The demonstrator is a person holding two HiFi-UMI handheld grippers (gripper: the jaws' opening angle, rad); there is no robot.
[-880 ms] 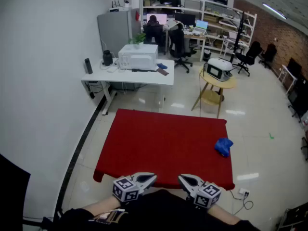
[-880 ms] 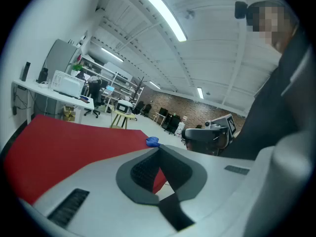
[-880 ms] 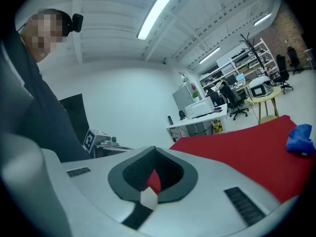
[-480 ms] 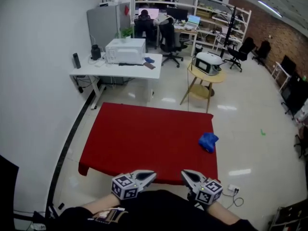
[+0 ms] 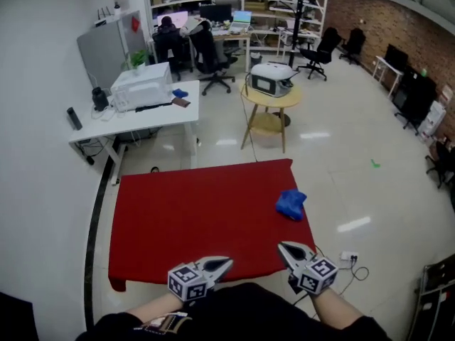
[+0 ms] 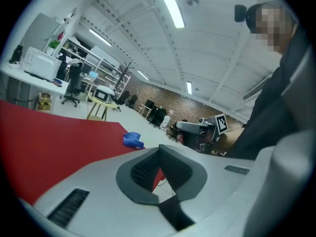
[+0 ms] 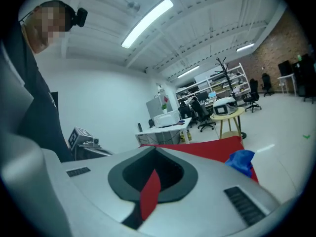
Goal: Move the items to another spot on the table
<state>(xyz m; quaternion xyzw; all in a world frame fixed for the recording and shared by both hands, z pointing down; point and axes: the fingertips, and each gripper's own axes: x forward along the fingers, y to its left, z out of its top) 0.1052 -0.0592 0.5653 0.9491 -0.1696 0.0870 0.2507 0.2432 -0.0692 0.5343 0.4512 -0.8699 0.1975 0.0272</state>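
A crumpled blue cloth (image 5: 290, 203) lies near the right edge of the red table (image 5: 192, 219). It also shows in the left gripper view (image 6: 133, 140) and the right gripper view (image 7: 242, 162). My left gripper (image 5: 226, 263) hovers over the table's front edge with its jaws shut and nothing in them; its own view shows the jaws (image 6: 159, 149) meeting. My right gripper (image 5: 283, 247) hangs at the front right corner, a short way in front of the cloth, and is also shut and empty (image 7: 155, 149). Neither gripper touches the cloth.
Behind the table stand a white desk (image 5: 135, 123) with a white box-shaped machine (image 5: 142, 84) and a round yellow side table (image 5: 270, 94) carrying a white appliance. Office chairs and shelves fill the back. A power strip with a cable (image 5: 348, 258) lies on the floor by the front right corner.
The head view has swung, so the table now sits lower and turned in the picture. The cloth keeps its place on the table. Both grippers stay by the front edge.
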